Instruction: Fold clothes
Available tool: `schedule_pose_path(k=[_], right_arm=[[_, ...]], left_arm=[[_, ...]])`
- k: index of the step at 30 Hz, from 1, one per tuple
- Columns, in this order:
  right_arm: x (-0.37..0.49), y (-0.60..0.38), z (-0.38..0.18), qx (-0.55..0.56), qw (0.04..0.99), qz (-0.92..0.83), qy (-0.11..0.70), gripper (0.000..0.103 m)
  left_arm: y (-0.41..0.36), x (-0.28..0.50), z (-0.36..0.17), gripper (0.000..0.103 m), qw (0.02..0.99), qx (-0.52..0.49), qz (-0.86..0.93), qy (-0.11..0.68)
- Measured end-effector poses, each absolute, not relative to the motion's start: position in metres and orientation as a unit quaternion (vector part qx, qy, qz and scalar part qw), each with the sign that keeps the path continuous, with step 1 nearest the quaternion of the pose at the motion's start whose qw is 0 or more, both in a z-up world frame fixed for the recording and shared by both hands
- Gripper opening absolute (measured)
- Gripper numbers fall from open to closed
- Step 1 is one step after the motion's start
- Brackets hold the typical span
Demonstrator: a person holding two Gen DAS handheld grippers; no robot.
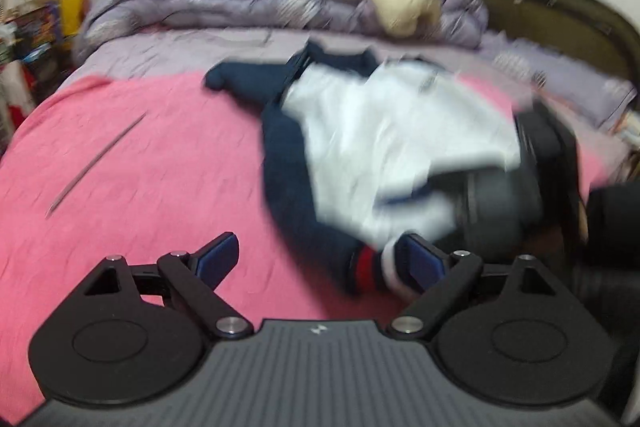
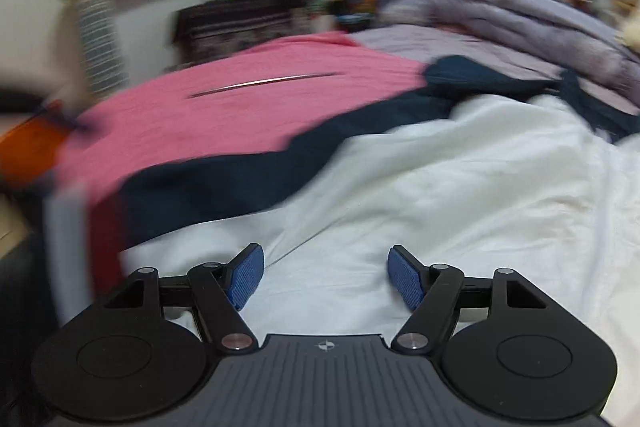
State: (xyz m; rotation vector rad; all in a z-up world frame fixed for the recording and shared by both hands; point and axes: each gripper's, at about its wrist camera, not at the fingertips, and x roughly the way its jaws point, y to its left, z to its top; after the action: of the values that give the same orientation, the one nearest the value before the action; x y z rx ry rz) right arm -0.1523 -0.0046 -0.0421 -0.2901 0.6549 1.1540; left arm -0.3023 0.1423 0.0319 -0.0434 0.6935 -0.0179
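On the left we see our left claw (image 1: 316, 263) spread wide and empty above the pink blanket (image 1: 120, 167), its right pad just beside the striped cuff (image 1: 366, 267) of the navy and white jacket (image 1: 360, 147), which lies crumpled on the bed toward the right. Further right, our right claw (image 2: 326, 277) hangs released with its 2 pads apart over the jacket's white lining (image 2: 440, 187), gripping nothing.
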Motion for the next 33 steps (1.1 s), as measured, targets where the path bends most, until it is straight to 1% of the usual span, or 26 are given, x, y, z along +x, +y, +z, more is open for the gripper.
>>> schedule_pose_path(k=[2, 5, 7, 8, 9, 10, 12, 13, 16, 18, 20, 22, 24, 26, 27, 29, 31, 32, 33], right_arm=[[-0.164, -0.004, -0.039, -0.139, 0.757, 0.561, 0.305, 0.085], [-0.184, 0.0, -0.042, -0.195, 0.761, 0.561, 0.261, 0.086], [-0.186, 0.0, -0.043, -0.183, 0.765, 0.56, 0.259, 0.086], [-0.187, -0.001, -0.043, -0.181, 0.764, 0.562, 0.259, 0.086], [-0.187, -0.002, -0.042, -0.183, 0.761, 0.566, 0.259, 0.086], [-0.188, -0.004, -0.04, -0.185, 0.757, 0.57, 0.259, 0.085], [-0.187, -0.01, -0.035, -0.185, 0.749, 0.58, 0.262, 0.078], [-0.181, -0.022, -0.028, -0.17, 0.746, 0.584, 0.27, 0.074], [-0.151, -0.075, -0.007, -0.092, 0.774, 0.558, 0.286, 0.076], [-0.124, -0.124, 0.008, -0.04, 0.81, 0.51, 0.287, 0.079], [-0.086, -0.174, 0.02, 0.015, 0.854, 0.436, 0.282, 0.091], [-0.037, -0.216, 0.026, 0.053, 0.897, 0.335, 0.283, 0.096], [0.021, -0.247, 0.025, 0.073, 0.93, 0.214, 0.291, 0.096], [0.08, -0.251, 0.026, 0.068, 0.938, 0.148, 0.306, 0.096], [0.107, -0.246, 0.027, 0.059, 0.94, 0.129, 0.309, 0.096], [0.157, -0.219, 0.027, 0.035, 0.944, 0.111, 0.31, 0.096], [0.207, -0.191, 0.013, 0.016, 0.936, 0.089, 0.341, 0.095], [0.232, -0.178, 0.004, 0.007, 0.929, 0.077, 0.362, 0.092], [0.255, -0.167, -0.008, -0.005, 0.92, 0.064, 0.386, 0.084]], left_arm=[[0.149, -0.291, 0.046, 0.091, 0.944, -0.04, -0.02, 0.327], [0.159, -0.273, 0.066, 0.092, 0.949, -0.069, -0.036, 0.307], [0.162, -0.281, 0.069, 0.093, 0.951, -0.063, -0.022, 0.3], [0.164, -0.283, 0.07, 0.097, 0.954, -0.061, -0.011, 0.294], [0.163, -0.273, 0.069, 0.097, 0.954, -0.064, -0.001, 0.292], [0.163, -0.263, 0.068, 0.097, 0.955, -0.068, 0.01, 0.289], [0.158, -0.236, 0.063, 0.097, 0.956, -0.073, 0.018, 0.285], [0.153, -0.219, 0.06, 0.097, 0.956, -0.076, 0.014, 0.283], [0.135, -0.169, 0.047, 0.097, 0.956, -0.073, 0.01, 0.284], [0.117, -0.138, 0.034, 0.097, 0.954, -0.059, 0.014, 0.293], [0.11, -0.131, 0.014, 0.097, 0.949, -0.04, 0.024, 0.311], [0.102, -0.125, -0.007, 0.097, 0.943, -0.021, 0.033, 0.329], [0.094, -0.118, -0.028, 0.097, 0.937, -0.003, 0.043, 0.347], [0.087, -0.112, -0.049, 0.101, 0.93, 0.016, 0.052, 0.365], [0.083, -0.108, -0.059, 0.102, 0.926, 0.025, 0.057, 0.373], [0.085, -0.109, -0.062, 0.103, 0.926, 0.018, 0.058, 0.372], [0.086, -0.11, -0.063, 0.103, 0.928, 0.015, 0.057, 0.369], [0.086, -0.111, -0.063, 0.103, 0.928, 0.013, 0.056, 0.367], [0.087, -0.112, -0.064, 0.103, 0.929, 0.011, 0.056, 0.366]])
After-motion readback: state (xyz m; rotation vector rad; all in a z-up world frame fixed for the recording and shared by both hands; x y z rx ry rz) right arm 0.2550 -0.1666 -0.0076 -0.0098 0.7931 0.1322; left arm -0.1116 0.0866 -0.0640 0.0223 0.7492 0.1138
